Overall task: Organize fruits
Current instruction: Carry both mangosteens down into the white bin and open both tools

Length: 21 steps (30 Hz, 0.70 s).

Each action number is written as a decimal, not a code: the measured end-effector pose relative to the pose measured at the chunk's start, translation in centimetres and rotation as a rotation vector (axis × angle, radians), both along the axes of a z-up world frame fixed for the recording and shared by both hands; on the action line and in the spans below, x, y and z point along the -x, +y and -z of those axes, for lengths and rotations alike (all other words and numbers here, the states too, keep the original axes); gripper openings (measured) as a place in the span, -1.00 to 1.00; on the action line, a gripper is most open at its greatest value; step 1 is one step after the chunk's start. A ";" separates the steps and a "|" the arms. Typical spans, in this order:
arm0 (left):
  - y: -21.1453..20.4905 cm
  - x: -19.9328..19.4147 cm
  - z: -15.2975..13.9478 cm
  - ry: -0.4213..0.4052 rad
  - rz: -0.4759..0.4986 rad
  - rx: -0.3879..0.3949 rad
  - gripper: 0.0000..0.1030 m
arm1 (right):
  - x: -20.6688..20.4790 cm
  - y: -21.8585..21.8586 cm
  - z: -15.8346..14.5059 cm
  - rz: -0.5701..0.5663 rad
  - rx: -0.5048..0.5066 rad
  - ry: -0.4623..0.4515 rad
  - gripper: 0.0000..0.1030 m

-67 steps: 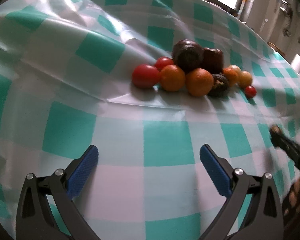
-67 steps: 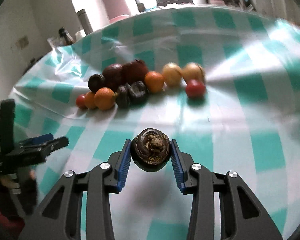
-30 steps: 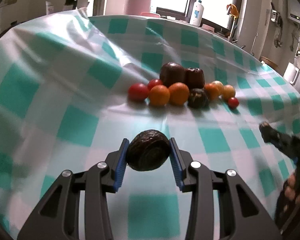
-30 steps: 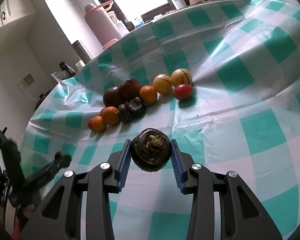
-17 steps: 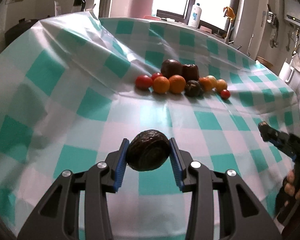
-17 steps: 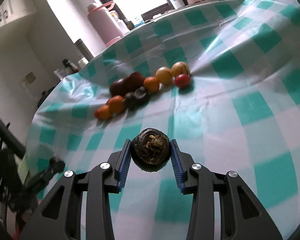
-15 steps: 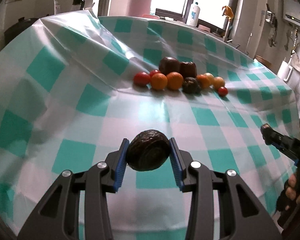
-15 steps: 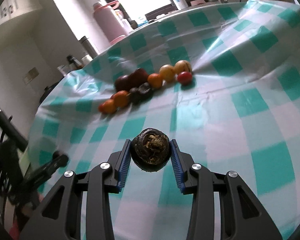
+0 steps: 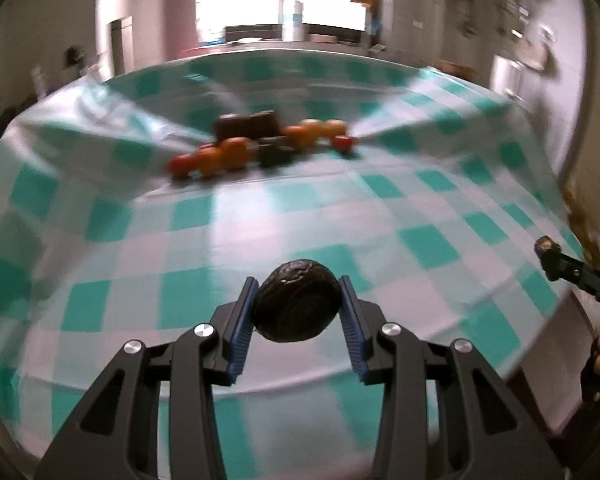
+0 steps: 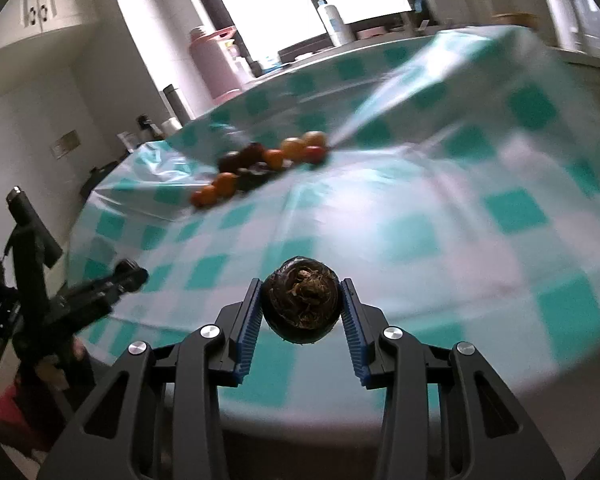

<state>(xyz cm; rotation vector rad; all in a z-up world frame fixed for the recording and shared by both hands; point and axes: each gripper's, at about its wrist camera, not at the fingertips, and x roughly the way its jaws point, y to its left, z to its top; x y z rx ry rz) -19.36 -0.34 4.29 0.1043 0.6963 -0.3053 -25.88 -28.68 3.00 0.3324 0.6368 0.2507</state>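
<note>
My left gripper (image 9: 298,306) is shut on a dark brown wrinkled fruit (image 9: 296,304), held above the near edge of the checked table. My right gripper (image 10: 300,306) is shut on a similar dark brown fruit (image 10: 302,304) with a rough dried stem end, also held off the table's near edge. A row of fruit (image 9: 256,146) lies far across the table: red tomatoes, oranges, dark purple fruits and yellowish ones. The row also shows in the right wrist view (image 10: 260,168). Each gripper appears in the other's view: the right (image 9: 548,250), the left (image 10: 128,274).
A teal and white checked plastic cloth (image 9: 228,224) covers the table, creased near the fruit. Behind are a pink thermos (image 10: 214,64), a steel flask (image 10: 174,102), a white bottle (image 10: 332,20) and a bright window. The left wrist view is motion-blurred.
The left gripper, open and empty 2.2 s ago, holds a dark fruit. Both grippers have drawn back from the fruit row, past the table's near edge. The right has kept its fruit.
</note>
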 end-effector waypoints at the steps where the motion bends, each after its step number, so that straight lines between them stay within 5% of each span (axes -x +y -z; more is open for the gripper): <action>1: -0.9 0.2 -0.1 0.005 0.031 -0.004 -0.22 | 1.2 -1.2 0.5 0.028 0.006 0.007 -0.25; 13: -18.7 5.6 1.7 0.141 0.568 -0.092 -0.22 | 10.5 -12.7 6.7 0.368 0.025 0.142 -0.24; 21: -29.8 9.2 5.9 0.304 0.843 -0.180 -0.22 | 10.3 -15.4 11.6 0.442 0.236 0.363 -0.24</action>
